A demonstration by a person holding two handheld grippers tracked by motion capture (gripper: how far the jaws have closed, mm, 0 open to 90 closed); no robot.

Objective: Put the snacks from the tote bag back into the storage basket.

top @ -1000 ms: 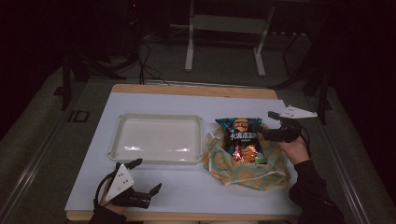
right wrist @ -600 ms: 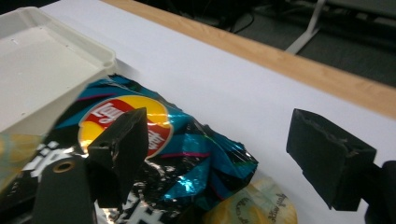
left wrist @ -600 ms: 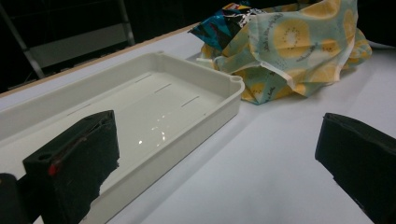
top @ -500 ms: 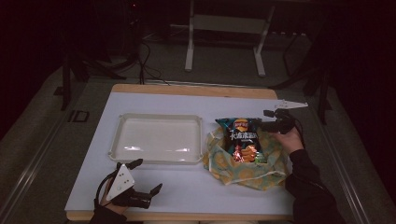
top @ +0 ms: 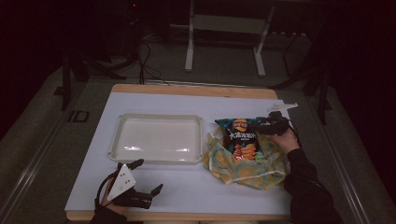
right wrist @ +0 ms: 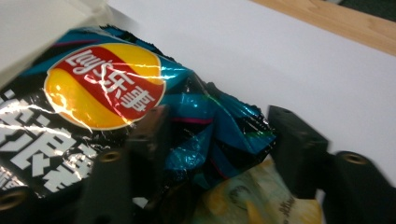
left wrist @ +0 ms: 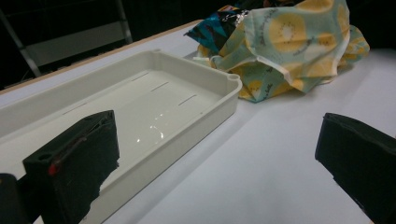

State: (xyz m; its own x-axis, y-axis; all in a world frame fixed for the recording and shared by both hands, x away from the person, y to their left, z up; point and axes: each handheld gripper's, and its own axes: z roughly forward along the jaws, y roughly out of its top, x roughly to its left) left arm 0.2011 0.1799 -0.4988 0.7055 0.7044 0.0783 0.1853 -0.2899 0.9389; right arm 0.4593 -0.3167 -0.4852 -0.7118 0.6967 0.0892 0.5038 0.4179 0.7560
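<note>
Right now the right tool (top: 260, 126) clenches the chip bag's (top: 240, 140) crumpled corner at 3 o'clock on the surface (top: 187, 191). Released and wide, the left tool (top: 144, 177) rests at 7 o'clock, near the white tray (top: 159, 156).

White table (top: 187, 186) with wooden edge, cream tray (top: 159, 158) at left, yellow patterned cloth (top: 243, 175) just right of it

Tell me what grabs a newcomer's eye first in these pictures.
The bright chip bag with its red and yellow logo stands out, lying on a kiwi-print cloth at the table's right side. The right gripper has its jaws around the bag's crumpled top corner. An empty cream tray sits mid-table.
</note>
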